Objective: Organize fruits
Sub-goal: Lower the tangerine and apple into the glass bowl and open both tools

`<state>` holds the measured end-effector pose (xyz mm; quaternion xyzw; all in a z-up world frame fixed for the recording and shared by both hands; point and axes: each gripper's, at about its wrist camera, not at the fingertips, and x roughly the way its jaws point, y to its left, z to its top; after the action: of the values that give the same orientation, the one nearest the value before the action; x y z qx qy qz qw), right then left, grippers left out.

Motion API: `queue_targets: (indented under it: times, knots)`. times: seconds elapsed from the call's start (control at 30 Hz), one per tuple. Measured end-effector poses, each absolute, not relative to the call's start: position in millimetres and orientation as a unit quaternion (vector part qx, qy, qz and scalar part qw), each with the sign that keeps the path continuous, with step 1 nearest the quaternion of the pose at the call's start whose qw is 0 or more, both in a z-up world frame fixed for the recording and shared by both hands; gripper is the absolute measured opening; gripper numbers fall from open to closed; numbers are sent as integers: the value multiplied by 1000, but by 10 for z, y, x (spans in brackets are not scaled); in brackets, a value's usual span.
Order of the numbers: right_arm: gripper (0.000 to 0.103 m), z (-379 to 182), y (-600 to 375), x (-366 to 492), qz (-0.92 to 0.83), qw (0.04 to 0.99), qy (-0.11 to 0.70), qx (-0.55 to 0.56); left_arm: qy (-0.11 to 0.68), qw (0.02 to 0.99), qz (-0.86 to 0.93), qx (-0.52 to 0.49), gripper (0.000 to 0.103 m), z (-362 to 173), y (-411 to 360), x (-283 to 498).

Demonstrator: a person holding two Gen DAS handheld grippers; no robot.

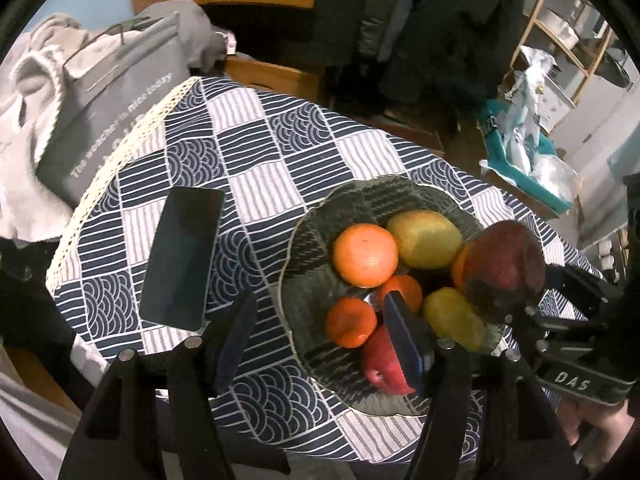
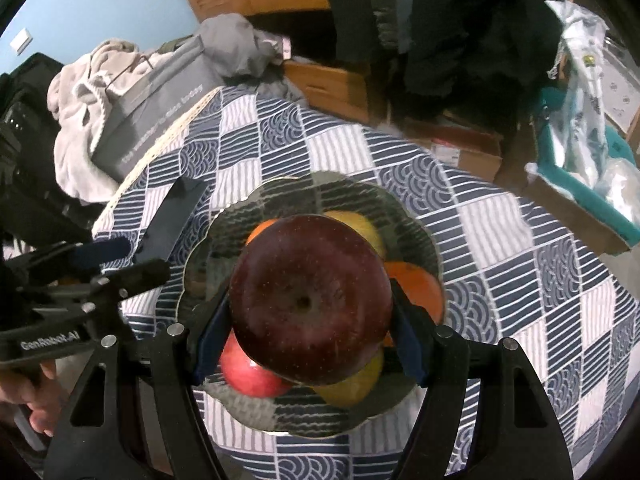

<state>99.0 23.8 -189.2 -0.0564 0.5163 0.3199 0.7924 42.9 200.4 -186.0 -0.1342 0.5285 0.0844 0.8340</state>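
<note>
The right tongs (image 2: pixel 308 356) are closed on a large dark red apple (image 2: pixel 310 300), pads pressed to both flanks, holding it directly above the scalloped grey glass plate (image 2: pixel 208 248). In my judgement this position allows a straight lowering onto the pile.

The left tongs (image 1: pixel 320 336) stand partly open and empty over the plate's near edge; the right finger overlaps a bright red apple (image 1: pixel 378 360) without gripping it.

The plate sits on the table, which is covered by a blue-and-white patterned cloth (image 1: pixel 256 152).

Count on the plate, left view: three oranges clearly seen, including the largest (image 1: pixel 365 254), with a possible fourth behind the held apple; two yellow-green pears, one at the far side (image 1: pixel 424 238); one bright red apple. One apple is in transit.

A black rectangular phone (image 1: pixel 182 264) lies beside the plate, apart from it.
</note>
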Motion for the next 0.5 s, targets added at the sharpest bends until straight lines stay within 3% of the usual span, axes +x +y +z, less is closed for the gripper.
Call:
queue_targets:
  times: [0.5]
  knots:
    - [73,-2201,430,939,319,774,541,-85,528,834,88,-134,67,-1808,2013,405]
